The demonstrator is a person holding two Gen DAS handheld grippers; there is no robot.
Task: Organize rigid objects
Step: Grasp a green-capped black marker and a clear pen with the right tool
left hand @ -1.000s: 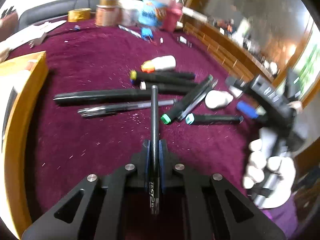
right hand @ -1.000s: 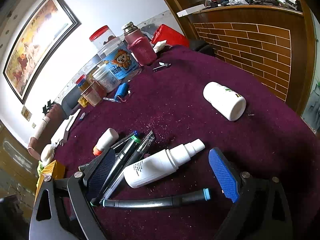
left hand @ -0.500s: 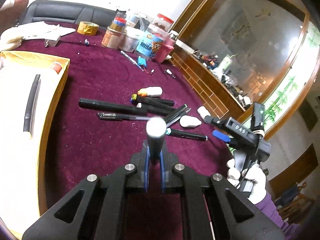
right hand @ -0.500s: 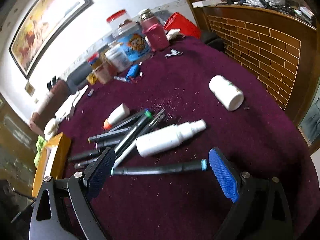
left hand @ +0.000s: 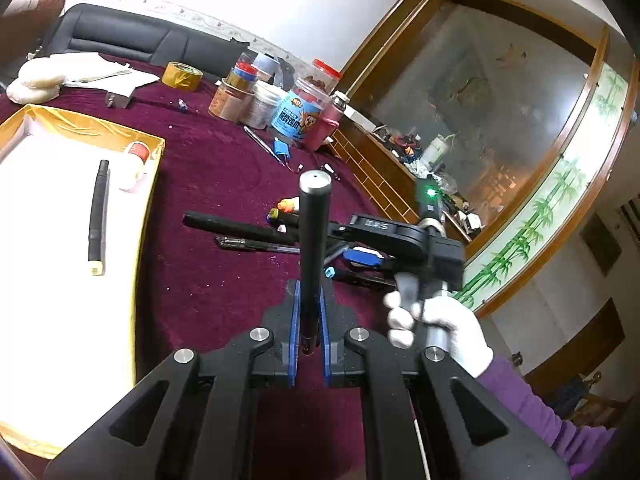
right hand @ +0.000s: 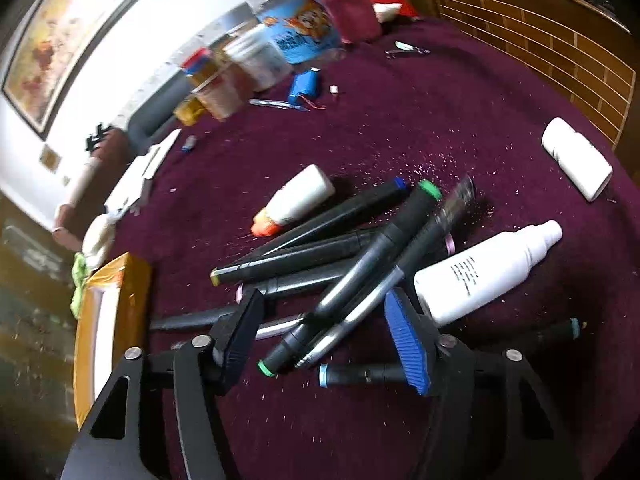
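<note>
My left gripper (left hand: 308,312) is shut on a black pen (left hand: 313,236) and holds it upright above the maroon tablecloth (left hand: 208,280). A yellow-rimmed box (left hand: 150,184) with a white floor lies at the left and holds a black marker (left hand: 97,216). My right gripper (right hand: 324,320) is open and low over a pile of black markers (right hand: 320,256); a green-capped marker (right hand: 360,280) lies between its fingers. The right gripper also shows in the left wrist view (left hand: 360,254). A white spray bottle (right hand: 484,276) lies just right of the pile.
A white glue bottle with an orange cap (right hand: 296,200) and a white pill bottle (right hand: 576,164) lie on the cloth. Jars, a tape roll (left hand: 182,76) and a pink flask (right hand: 348,4) stand at the back. A brick-pattern ledge (right hand: 540,40) borders the right.
My left gripper has lifted the black pen off the table and tilted it up, toward the box side. My right gripper has moved left and down over the marker pile.
</note>
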